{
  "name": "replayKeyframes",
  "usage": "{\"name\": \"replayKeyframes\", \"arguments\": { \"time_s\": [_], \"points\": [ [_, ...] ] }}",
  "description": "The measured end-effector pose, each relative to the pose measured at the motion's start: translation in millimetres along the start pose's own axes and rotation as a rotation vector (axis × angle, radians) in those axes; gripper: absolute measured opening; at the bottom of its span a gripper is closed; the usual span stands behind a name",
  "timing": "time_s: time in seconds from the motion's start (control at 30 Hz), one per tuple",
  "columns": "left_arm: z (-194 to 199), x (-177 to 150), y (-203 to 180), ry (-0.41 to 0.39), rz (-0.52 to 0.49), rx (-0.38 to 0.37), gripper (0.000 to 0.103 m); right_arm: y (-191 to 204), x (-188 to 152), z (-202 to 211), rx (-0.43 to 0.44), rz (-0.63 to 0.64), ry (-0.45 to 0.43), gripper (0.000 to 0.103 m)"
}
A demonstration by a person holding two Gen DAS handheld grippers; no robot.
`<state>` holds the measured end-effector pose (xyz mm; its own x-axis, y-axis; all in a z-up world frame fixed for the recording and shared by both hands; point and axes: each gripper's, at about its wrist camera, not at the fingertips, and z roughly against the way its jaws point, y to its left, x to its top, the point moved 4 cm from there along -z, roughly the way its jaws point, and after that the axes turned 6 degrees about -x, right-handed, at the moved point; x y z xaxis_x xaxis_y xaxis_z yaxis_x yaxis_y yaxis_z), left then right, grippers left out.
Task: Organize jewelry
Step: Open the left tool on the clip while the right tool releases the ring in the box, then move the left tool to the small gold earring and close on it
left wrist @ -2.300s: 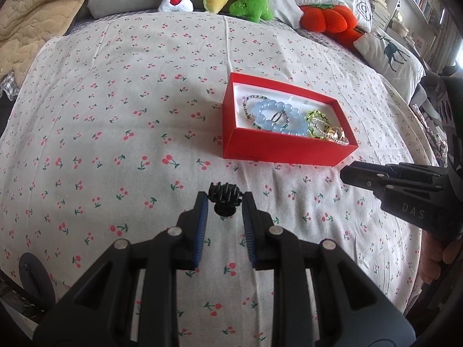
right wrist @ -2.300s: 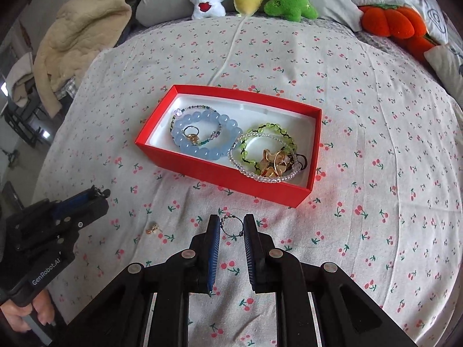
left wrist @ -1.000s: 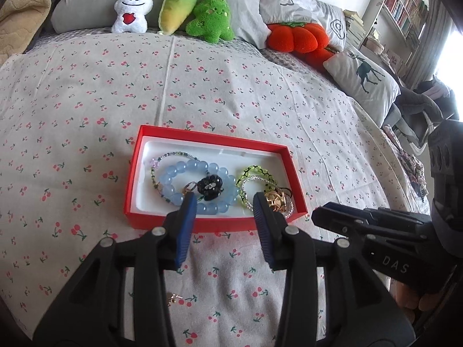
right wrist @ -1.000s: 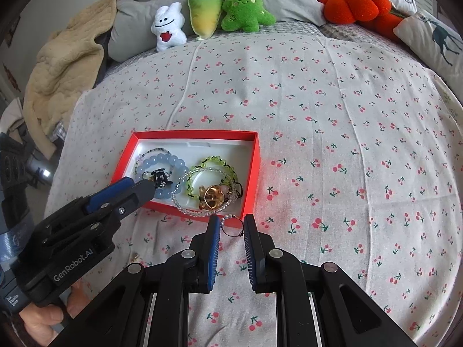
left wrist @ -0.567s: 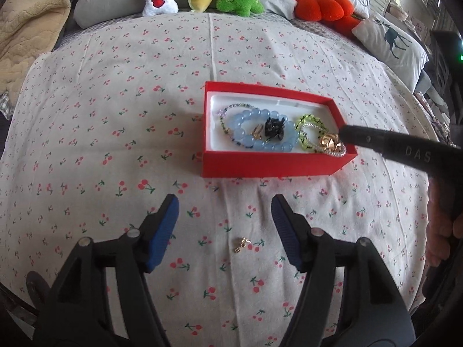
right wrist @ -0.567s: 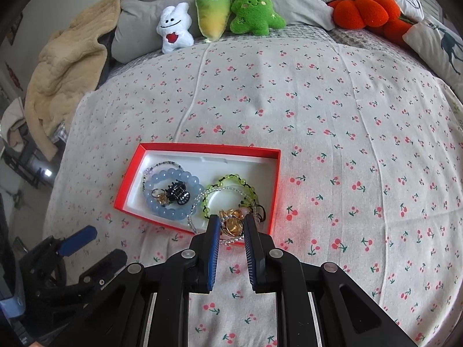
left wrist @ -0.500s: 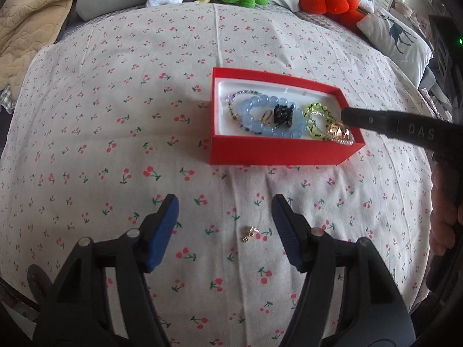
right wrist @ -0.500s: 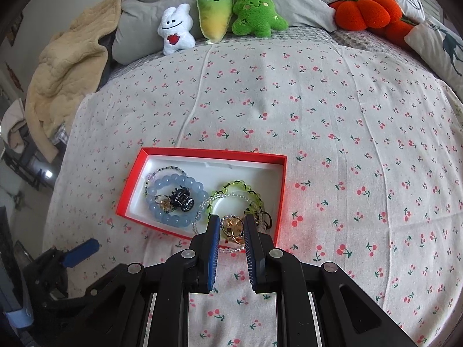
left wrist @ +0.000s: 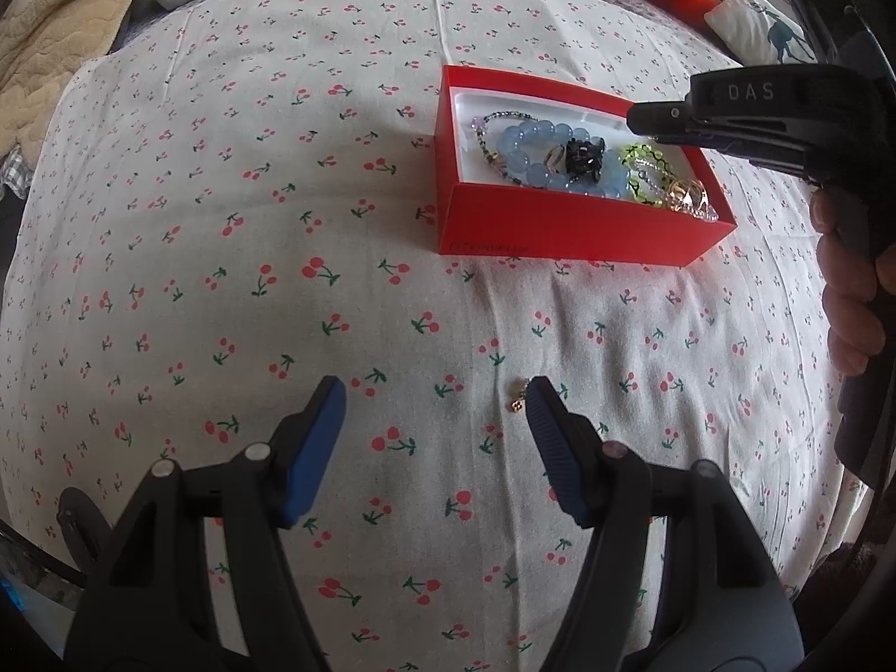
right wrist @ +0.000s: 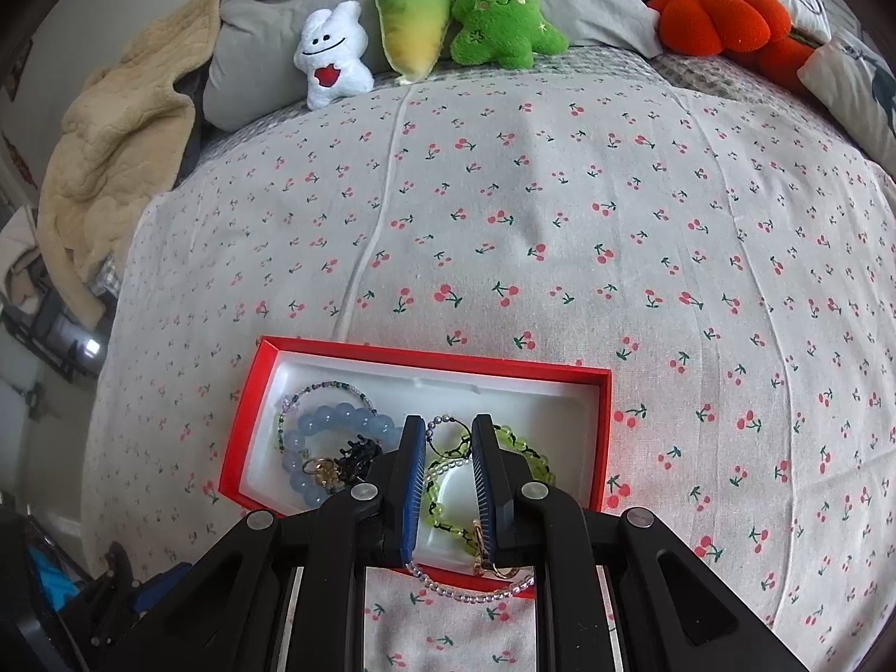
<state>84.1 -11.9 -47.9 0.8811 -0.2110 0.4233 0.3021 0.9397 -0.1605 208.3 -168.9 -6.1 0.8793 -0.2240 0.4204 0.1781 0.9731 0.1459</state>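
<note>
Right gripper [right wrist: 448,437] now over red box [right wrist: 249,420], fingers pinching one ring [right wrist: 448,435]; left gripper [left wrist: 434,400] spread; one earring [left wrist: 516,399].

Small gold trinket [left wrist: 516,404] on the cherry-print bedsheet [left wrist: 280,196], just beside the left gripper's [left wrist: 437,409] right finger: too tiny to tell earring from charm. Near half of the clear bead bracelet [right wrist: 470,593] and gold pieces [right wrist: 486,557] in the red cardboard box [right wrist: 249,420] screened behind the right gripper's [right wrist: 448,442] fingers. Plush toys beyond that box cropped by the top edge in the left wrist view.
</note>
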Motion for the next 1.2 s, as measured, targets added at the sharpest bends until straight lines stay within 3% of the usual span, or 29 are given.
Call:
{"name": "replayKeyframes", "arguments": {
  "time_s": [0.43, 0.53, 0.57, 0.6, 0.77, 0.97, 1.2],
  "points": [
    [1.2, 2.8, 2.7, -0.007, 0.01, 0.0, 0.067, -4.6, -18.2, 31.6, 0.037, -0.018, 0.019, 0.023],
    [2.6, -0.6, 3.9, -0.004, 0.019, -0.009, 0.067, -6.2, -31.9, 45.3, 0.04, -0.025, 0.02, 0.041],
    [3.0, -2.0, 4.4, -0.003, 0.022, -0.012, 0.067, -6.5, -36.6, 49.6, 0.044, -0.026, 0.015, 0.057],
    [3.6, -3.8, 4.5, -0.003, 0.024, -0.014, 0.067, -6.4, -41.1, 53.8, 0.042, -0.019, 0.008, 0.062],
    [4.1, -14.2, 3.4, 0.0, 0.005, -0.01, 0.067, -4.0, -63.3, 66.8, 0.006, 0.044, 0.001, 0.062],
    [-1.1, -35.7, -2.7, -0.026, -0.079, 0.004, 0.067, -7.5, -86.8, 73.0, -0.002, 0.074, 0.013, 0.072],
    [-6.8, -52.9, -0.8, -0.063, -0.127, -0.041, 0.067, -14.5, -115.2, 63.4, -0.068, 0.152, 0.031, 0.075]
  ]
}}
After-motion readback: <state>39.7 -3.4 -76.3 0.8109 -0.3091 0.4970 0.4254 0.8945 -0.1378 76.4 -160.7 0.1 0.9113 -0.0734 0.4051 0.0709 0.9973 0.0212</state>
